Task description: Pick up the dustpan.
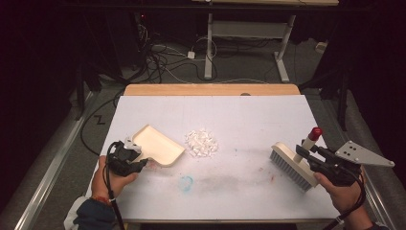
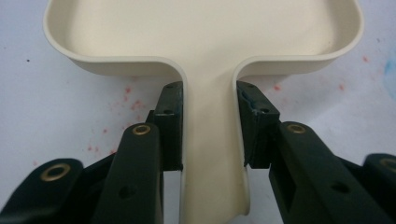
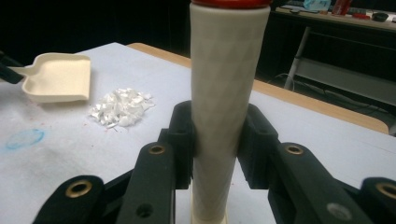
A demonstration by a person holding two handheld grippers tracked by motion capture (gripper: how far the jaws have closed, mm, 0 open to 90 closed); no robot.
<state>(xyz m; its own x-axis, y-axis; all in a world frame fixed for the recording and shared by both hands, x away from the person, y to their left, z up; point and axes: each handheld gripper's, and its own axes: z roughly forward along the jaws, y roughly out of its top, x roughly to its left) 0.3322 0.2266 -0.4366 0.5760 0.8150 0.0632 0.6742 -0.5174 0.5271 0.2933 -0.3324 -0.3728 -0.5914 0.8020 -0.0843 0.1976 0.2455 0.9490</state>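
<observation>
Room was pretty dark all round, black past the table's [image 1: 210,90] wooden far edge. White sheet [image 1: 249,115] covered the top, smudged with red specks and a blue ring [image 1: 186,182]. Behind it sat a white-legged desk frame [image 1: 249,43] on grey floor [image 1: 177,62], with a tangle of cables [image 1: 158,55] running across to a plug block

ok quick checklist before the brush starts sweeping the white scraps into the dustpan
1. Left gripper clamped on the dustpan handle: ok, pads press both sides.
2. Right gripper clamped on the brush handle: ok.
3. White scraps in one pile between dustpan and brush: ok.
4. Dustpan's open edge facing the pile: ok, scraps lie just beside it.
5. Dustpan lip flat on the table: cannot tell.
6. Bristles touching the table: cannot tell.
</observation>
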